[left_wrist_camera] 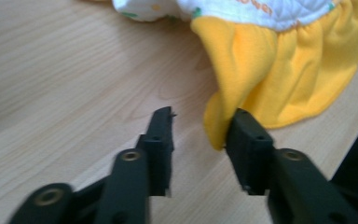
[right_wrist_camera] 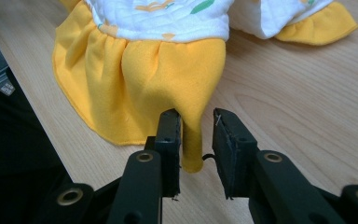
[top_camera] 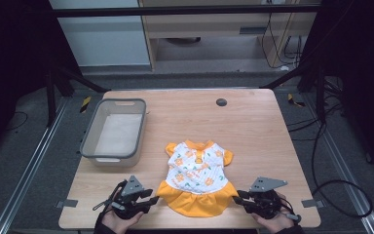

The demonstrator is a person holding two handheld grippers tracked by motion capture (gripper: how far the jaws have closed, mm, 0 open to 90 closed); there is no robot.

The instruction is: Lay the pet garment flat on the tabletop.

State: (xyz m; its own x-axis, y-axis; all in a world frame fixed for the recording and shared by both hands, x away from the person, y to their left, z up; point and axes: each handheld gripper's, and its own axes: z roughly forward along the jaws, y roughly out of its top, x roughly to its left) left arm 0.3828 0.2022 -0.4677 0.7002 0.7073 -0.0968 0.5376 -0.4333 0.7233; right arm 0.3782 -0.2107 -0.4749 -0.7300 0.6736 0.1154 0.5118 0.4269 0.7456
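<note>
Both grippers, left and right, stand released at the hem corners of the small white-and-yellow ruffled cloth dress, which lies near the wooden table's front edge.

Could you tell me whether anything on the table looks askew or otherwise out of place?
The small dress lies flat, but both lower corners of its yellow skirt are pulled out into points. One corner touches a jaw of the open left gripper; the other hangs between the right gripper's open jaws. The grey bin looks fine.
</note>
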